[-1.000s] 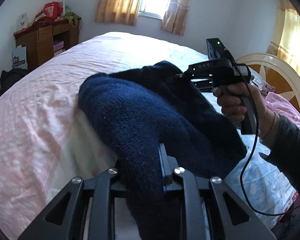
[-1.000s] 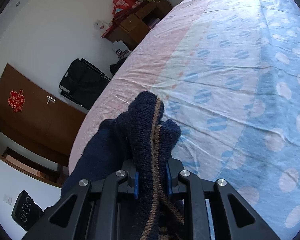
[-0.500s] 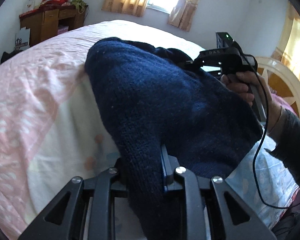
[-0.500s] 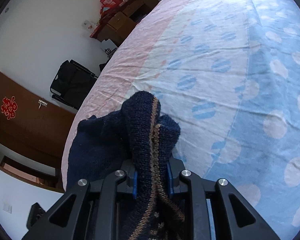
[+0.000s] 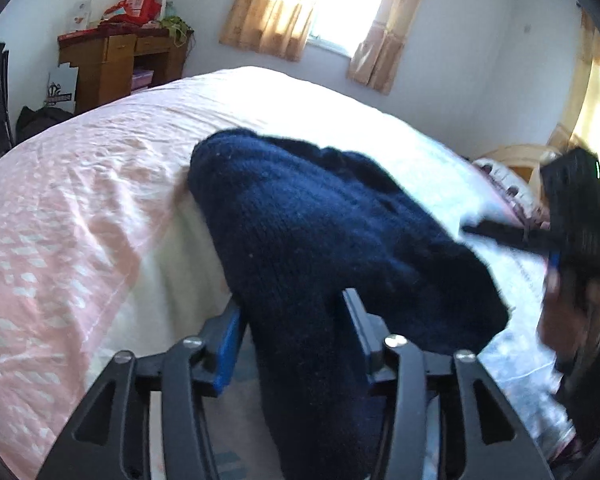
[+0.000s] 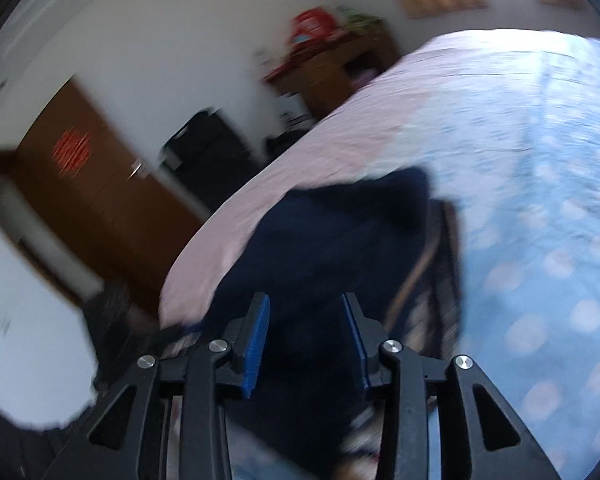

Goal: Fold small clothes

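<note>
Over on the far left wall sits a wooden desk [image 5: 120,68] piled with red bags, a black bag on the floor next to it. Moving right, curtains [image 5: 268,20] frame a bright window. Most of what I see is the bed [image 5: 80,208], pink sheet fading into blue with pale dots. The navy knit sweater [image 5: 320,232] lies bunched on it. My left gripper [image 5: 294,344] has just been opening, knit still between the spread pads. Right gripper [image 6: 306,336], blurry, has also just been opening, sweater behind its jaws, pads clear of it.
</note>
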Demonstrator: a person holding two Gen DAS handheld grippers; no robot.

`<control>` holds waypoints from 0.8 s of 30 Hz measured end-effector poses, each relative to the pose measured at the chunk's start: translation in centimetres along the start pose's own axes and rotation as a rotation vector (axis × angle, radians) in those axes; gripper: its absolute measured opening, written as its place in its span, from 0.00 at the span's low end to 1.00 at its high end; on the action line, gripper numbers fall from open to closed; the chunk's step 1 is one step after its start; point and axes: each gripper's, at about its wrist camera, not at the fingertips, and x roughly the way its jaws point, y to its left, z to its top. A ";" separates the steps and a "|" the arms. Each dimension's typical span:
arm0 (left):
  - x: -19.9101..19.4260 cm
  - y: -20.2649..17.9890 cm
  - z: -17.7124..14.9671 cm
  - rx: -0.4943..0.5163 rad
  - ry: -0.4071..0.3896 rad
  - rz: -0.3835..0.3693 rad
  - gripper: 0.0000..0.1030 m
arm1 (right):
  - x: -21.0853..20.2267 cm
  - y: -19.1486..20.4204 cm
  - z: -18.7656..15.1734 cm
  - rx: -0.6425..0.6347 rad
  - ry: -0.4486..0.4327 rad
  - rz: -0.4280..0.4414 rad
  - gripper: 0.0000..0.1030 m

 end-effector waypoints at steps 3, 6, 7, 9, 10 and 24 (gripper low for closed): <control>-1.1 0.1 0.1 0.021 -0.058 0.050 0.72 | 1.0 0.0 -3.0 -0.001 0.067 -0.117 0.37; -0.1 0.4 -0.4 0.040 -0.016 0.129 0.74 | 1.5 -2.8 -5.2 0.071 0.071 -0.162 0.36; 0.7 0.6 -0.6 0.039 0.013 0.129 0.74 | 1.2 -3.2 -5.5 0.091 0.050 -0.138 0.36; 2.4 0.7 -1.6 0.053 0.065 0.161 0.75 | 1.2 -3.1 -5.7 0.076 0.049 -0.140 0.36; 3.2 0.8 -2.2 0.054 0.086 0.171 0.76 | 1.2 -2.9 -5.8 0.050 0.050 -0.151 0.36; -8.2 -4.2 -0.6 0.110 -0.150 0.201 0.99 | -5.5 4.6 -8.2 -0.026 -0.130 -0.355 0.48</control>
